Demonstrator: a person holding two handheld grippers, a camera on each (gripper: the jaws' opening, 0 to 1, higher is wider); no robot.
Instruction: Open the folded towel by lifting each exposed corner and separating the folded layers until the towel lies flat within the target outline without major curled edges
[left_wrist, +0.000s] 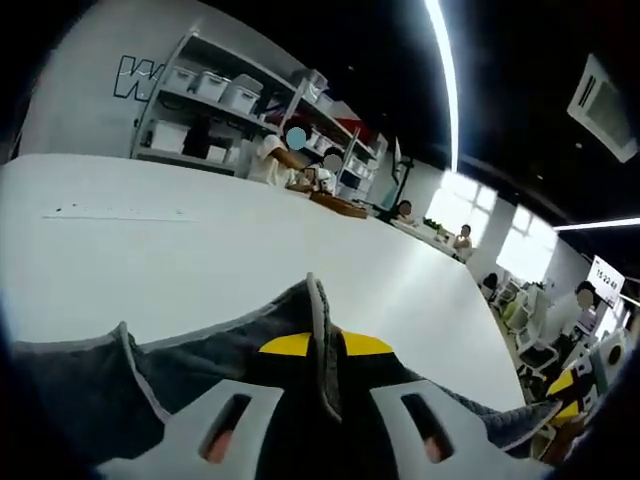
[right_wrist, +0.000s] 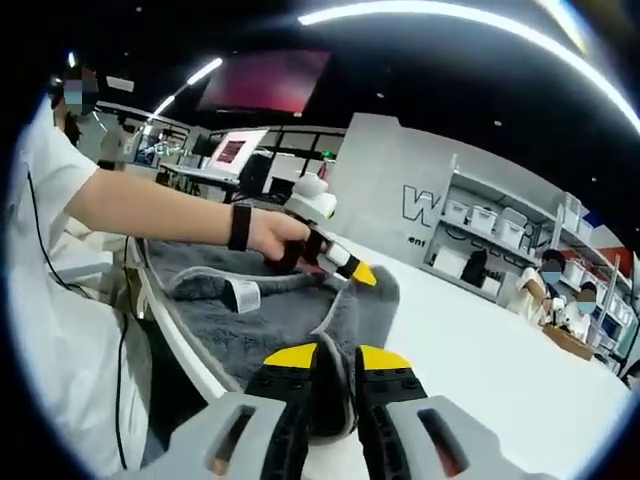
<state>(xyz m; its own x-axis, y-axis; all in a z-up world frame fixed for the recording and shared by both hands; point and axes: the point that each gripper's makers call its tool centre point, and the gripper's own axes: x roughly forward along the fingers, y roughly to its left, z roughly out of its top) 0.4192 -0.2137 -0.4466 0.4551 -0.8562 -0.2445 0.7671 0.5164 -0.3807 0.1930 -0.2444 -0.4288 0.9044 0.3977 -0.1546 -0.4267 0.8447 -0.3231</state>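
Note:
A dark grey towel (left_wrist: 200, 350) with a pale hem hangs from my left gripper (left_wrist: 322, 345), whose yellow-tipped jaws are shut on an edge of it, held above the white table (left_wrist: 200, 240). In the right gripper view the same towel (right_wrist: 270, 320) spreads from the table edge toward me, a white label (right_wrist: 243, 296) showing on it. My right gripper (right_wrist: 333, 358) is shut on another part of its hem. The left gripper (right_wrist: 345, 265) appears there too, held by a person's hand (right_wrist: 275, 232), pinching the towel higher up.
Shelves with white bins (left_wrist: 215, 90) stand against the far wall beyond the table. Several people sit at a far table (left_wrist: 330, 200). A person in a white shirt (right_wrist: 50, 300) stands at the table edge. Chairs and desks (left_wrist: 530, 330) lie to the right.

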